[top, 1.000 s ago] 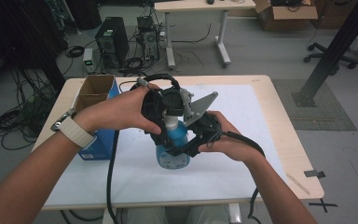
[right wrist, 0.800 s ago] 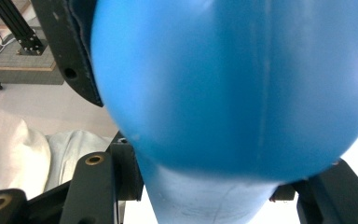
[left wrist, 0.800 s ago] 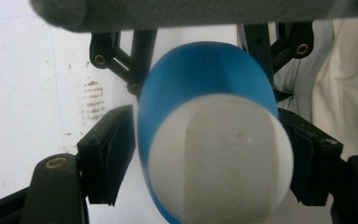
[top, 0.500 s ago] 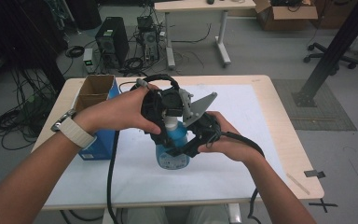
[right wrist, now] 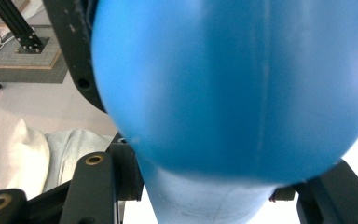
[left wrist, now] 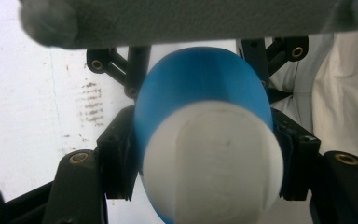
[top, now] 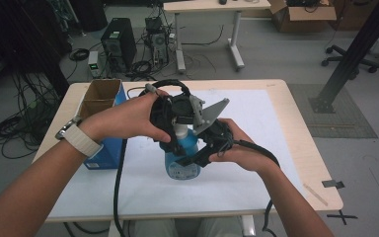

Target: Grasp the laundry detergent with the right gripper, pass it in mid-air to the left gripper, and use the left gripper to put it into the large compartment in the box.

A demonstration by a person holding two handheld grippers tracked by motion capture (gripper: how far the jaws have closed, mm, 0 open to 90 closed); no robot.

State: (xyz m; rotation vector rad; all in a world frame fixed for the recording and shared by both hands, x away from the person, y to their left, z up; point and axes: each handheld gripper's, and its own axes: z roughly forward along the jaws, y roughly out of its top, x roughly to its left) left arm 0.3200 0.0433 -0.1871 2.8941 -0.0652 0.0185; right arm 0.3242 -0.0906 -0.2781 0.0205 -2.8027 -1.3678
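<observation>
A blue bottle with a white cap stands upright on the white sheet at the table's middle. My left gripper comes down from above. Its jaws have just been closing, and its pads now press both sides of the white cap. My right gripper reaches in from the right and is shut on the bottle's body, which bulges between its jaws. Both hands wrap around the grippers and hide most of the bottle's top.
An open blue cardboard box stands at the table's left, close to the left forearm. Black cables trail from both grippers over the front edge. Beyond the table are a computer tower, floor cables and a second table.
</observation>
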